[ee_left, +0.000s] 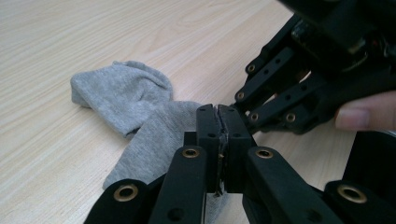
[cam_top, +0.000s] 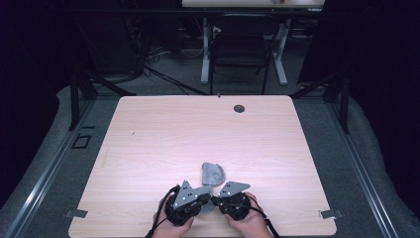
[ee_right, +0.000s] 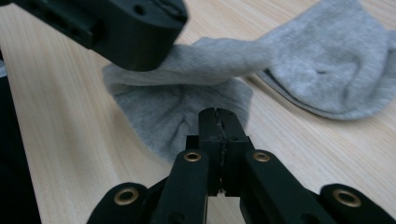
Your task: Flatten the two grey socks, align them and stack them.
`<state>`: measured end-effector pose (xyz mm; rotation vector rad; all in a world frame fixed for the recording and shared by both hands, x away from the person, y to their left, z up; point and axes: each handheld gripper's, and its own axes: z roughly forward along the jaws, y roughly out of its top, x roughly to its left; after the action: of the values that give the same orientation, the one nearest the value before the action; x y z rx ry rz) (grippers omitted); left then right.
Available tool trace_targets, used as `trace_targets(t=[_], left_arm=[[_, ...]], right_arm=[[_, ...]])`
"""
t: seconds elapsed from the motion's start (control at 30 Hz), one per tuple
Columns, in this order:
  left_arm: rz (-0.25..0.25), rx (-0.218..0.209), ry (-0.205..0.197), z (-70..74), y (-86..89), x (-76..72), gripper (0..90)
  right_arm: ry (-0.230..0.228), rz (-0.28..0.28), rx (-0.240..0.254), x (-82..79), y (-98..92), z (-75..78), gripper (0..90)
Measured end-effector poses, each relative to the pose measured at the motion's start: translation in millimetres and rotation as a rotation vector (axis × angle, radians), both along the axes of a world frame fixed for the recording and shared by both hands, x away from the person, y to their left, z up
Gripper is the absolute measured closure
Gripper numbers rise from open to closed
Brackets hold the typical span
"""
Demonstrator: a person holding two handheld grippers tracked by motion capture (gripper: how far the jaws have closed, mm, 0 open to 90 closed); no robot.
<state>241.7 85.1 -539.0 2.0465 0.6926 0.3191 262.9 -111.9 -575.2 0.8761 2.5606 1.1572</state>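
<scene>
A grey sock (cam_top: 213, 172) lies crumpled on the light wood table (cam_top: 163, 134) near its front edge. Both grippers meet at the sock's near end. My left gripper (cam_top: 207, 201) is shut, and grey fabric (ee_left: 154, 140) runs into its closed jaws (ee_left: 218, 140), lifting that edge slightly. My right gripper (cam_top: 216, 201) is shut too, with its jaws (ee_right: 218, 130) closed at the rim of the sock's lower layer (ee_right: 173, 112). In the right gripper view, one of the left gripper's fingers (ee_right: 130, 32) holds the upper layer up. The sock's toe end (ee_right: 327, 60) rests flat on the table.
A dark round hole (cam_top: 239, 108) sits near the table's far edge. A black chair (cam_top: 241, 49) and a desk's legs stand beyond the table. Metal clamps (cam_top: 331, 213) mark the front corners. A person's hands (cam_top: 247, 225) hold the grippers at the front edge.
</scene>
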Motion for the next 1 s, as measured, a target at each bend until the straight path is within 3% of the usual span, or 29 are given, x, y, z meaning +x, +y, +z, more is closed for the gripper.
trace_targets(t=[0.13, 0.33, 0.53, 0.77, 0.9, 1.0], left_arm=[[-0.001, -0.008, 0.001, -0.4, 0.4, 0.1, 88.9], [0.01, -0.011, 0.0, 0.7, 4.5, 1.6, 88.9], [0.038, 0.019, -0.003, 0.9, 17.8, 0.9, 88.8], [0.08, 0.043, 0.006, -1.9, 39.0, 1.0, 89.0], [0.101, 0.046, 0.029, -5.0, 47.6, 1.5, 89.0], [0.117, 0.036, 0.025, -6.1, 51.6, 1.4, 86.4]], right_arm=[[-0.01, 0.001, 0.01, -0.7, 4.2, -2.1, 89.9], [-0.011, 0.0, -0.015, 2.4, 2.3, -6.2, 90.0], [-0.005, -0.044, -0.025, 0.8, -2.7, -5.2, 90.0], [-0.007, -0.096, -0.073, -4.2, -10.4, -1.6, 90.0], [0.02, -0.132, -0.078, -5.6, -19.2, 0.3, 89.9], [0.032, -0.144, -0.072, -7.5, -21.9, 0.6, 89.6]])
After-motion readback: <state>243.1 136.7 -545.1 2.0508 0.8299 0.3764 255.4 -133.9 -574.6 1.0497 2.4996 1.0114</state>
